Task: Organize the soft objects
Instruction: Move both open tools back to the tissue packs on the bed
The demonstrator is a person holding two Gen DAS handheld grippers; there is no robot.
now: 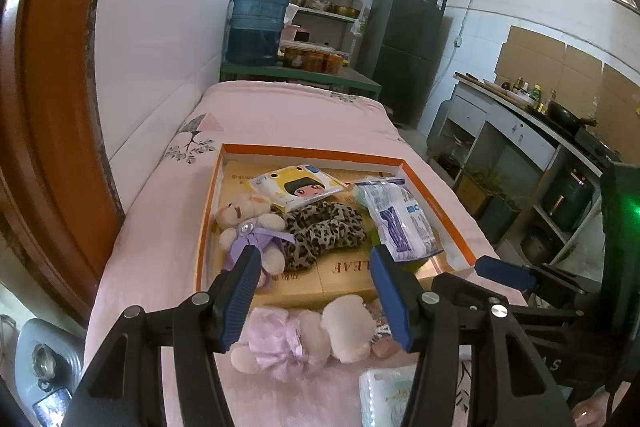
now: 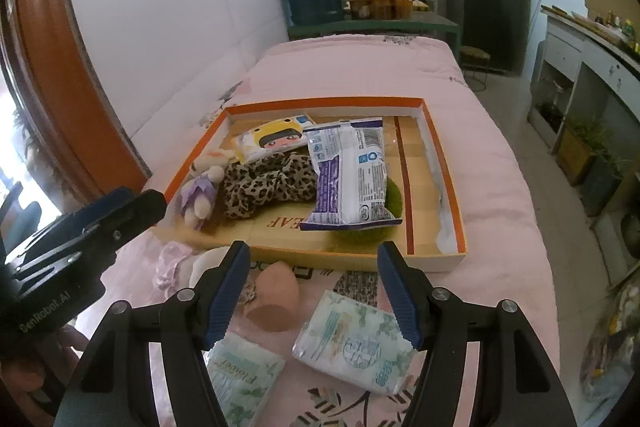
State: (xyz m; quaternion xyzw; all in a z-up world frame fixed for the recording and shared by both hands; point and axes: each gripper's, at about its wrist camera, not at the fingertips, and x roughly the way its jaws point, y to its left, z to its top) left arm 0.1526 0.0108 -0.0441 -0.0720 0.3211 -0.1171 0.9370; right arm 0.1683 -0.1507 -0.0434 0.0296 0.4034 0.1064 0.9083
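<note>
Both my tongs hang spread wide and empty over the pink bed, near its front edge. My left gripper points at the orange-rimmed tray, which holds a small bear in purple at its left wall, a leopard-print cloth in the middle, a cartoon tissue pack toward the back and a white-and-blue packet on the right. Only this view shows the plush in a pink dress lying whole just outside the tray's front wall.

My right gripper shows what the left barely catches: 2 tissue packs and a pinkish sponge near the bed's front edge, plus a green fuzzy thing under the packet.
</note>
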